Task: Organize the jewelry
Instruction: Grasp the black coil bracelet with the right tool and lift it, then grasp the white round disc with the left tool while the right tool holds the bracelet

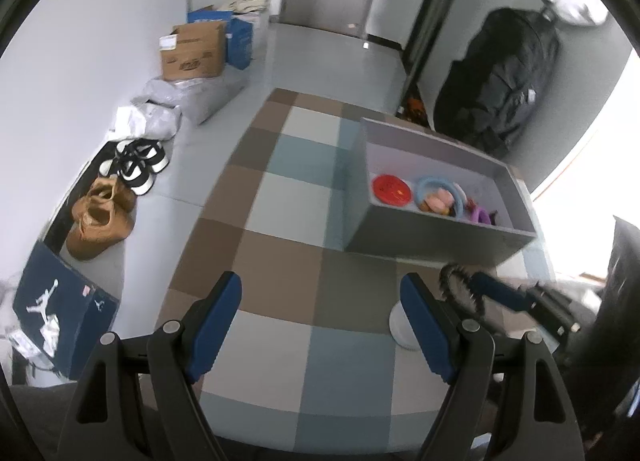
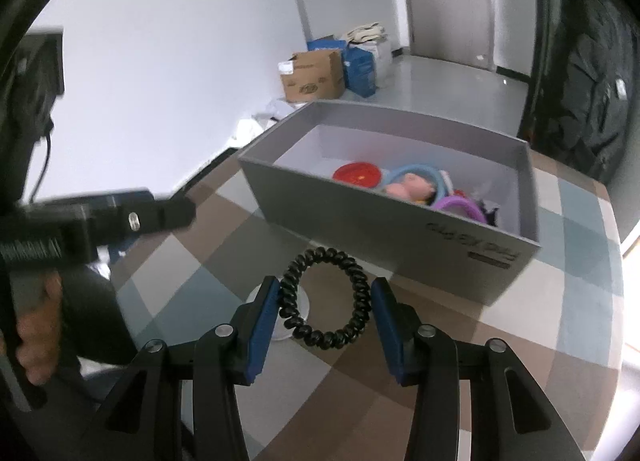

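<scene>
My right gripper (image 2: 326, 285) is shut on a black coiled bracelet (image 2: 320, 339), its blue pads pressing the ring from both sides just above the checked tablecloth (image 2: 460, 341). The left wrist view shows that bracelet (image 1: 460, 285) at lower right. Just beyond it stands an open grey box (image 2: 360, 213) holding a red disc (image 2: 357, 176), a blue ring (image 2: 416, 171), a pink piece (image 2: 408, 185) and a purple ring (image 2: 466, 207). My left gripper (image 1: 320, 281) stands open over the cloth with nothing between its fingers.
A small white round object (image 2: 280, 325) lies on the cloth under the bracelet. On the floor to the left are shoes (image 1: 136, 165), a cardboard box (image 1: 194, 51) and a dark blue shoe box (image 1: 60, 309). A black bag (image 1: 504, 77) stands behind the grey box.
</scene>
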`<action>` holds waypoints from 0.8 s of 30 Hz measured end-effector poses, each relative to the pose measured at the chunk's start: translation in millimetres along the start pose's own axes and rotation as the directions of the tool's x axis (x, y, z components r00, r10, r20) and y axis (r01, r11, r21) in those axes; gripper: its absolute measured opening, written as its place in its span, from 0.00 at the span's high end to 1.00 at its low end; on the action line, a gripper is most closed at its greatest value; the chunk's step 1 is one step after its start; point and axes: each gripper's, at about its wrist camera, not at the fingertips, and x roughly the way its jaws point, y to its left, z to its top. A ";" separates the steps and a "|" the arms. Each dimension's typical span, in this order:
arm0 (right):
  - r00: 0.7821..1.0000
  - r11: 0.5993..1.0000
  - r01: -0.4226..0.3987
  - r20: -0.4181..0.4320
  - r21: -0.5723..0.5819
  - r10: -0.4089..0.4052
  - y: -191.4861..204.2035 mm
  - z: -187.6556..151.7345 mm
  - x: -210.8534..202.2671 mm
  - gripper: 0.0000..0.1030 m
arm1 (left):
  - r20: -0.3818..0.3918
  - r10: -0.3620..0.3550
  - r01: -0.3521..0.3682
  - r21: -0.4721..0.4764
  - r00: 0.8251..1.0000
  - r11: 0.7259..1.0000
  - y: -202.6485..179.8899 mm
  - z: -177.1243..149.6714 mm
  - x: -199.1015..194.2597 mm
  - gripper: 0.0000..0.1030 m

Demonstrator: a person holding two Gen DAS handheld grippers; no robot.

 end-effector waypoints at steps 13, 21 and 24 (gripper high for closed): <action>0.997 0.995 -0.014 0.071 0.103 0.007 -31.3 4.4 -37.0 0.56 | -0.072 -0.030 0.041 0.164 0.997 0.986 -45.7 -16.3 17.1 0.24; 0.993 0.989 -0.036 0.114 0.142 0.020 -42.7 4.7 -55.5 0.56 | -0.138 0.038 -0.006 0.224 0.990 0.975 -59.3 -23.8 34.5 0.24; 0.992 0.989 -0.039 0.125 0.140 0.021 -42.3 3.2 -60.9 0.56 | -0.138 0.054 -0.018 0.247 0.989 0.969 -63.9 -25.8 35.3 0.24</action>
